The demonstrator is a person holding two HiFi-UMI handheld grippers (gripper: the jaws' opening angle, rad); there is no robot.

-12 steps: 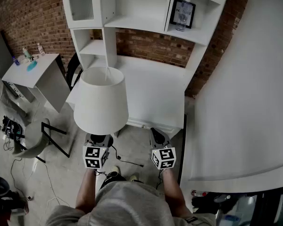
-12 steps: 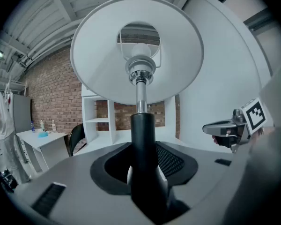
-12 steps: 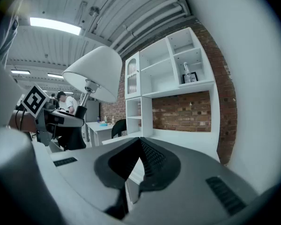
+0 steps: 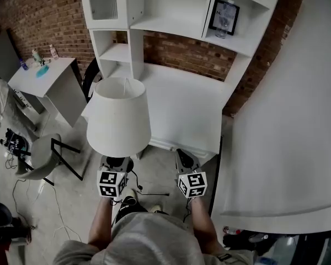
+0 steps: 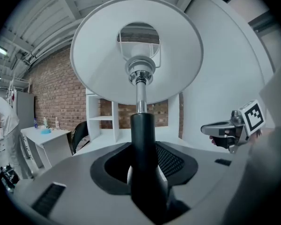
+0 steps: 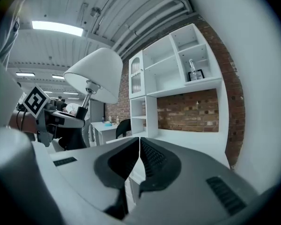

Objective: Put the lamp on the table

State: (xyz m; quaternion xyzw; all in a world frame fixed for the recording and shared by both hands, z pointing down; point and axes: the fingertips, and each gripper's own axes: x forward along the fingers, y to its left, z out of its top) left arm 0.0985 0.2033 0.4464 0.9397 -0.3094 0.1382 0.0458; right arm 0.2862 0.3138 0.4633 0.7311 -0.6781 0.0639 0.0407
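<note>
- left gripper (image 5: 143, 172) has its jaws clamped on the dark lower stem of the lamp (image 5: 136, 55) and carries it upright. how far along would you call it?
- about midway, i'd judge. largest thing first: the white table (image 4: 179, 106) stands against the brick wall, and the part of its top that shows is bare. the lamp (image 4: 119, 117) is up in the air at the table's near left corner. its white shade overlaps that corner in the head view.
- so is it over the table or short of it?
- hard to say, since the shade hides the base from above. the left gripper (image 4: 116, 164) shows over the floor just in front of the table's edge, so i'd guess the base hangs short of the top.
- and the other one?
- right gripper (image 6: 138, 156) has its jaws together with nothing between them. in the head view the right gripper (image 4: 186, 162) hangs beside the left one, also in front of the edge.
- what's left, then?
- the lifting is done. carrying the lamp forward over the top, lowering it until the base sits flat, and letting go are not yet done.
</note>
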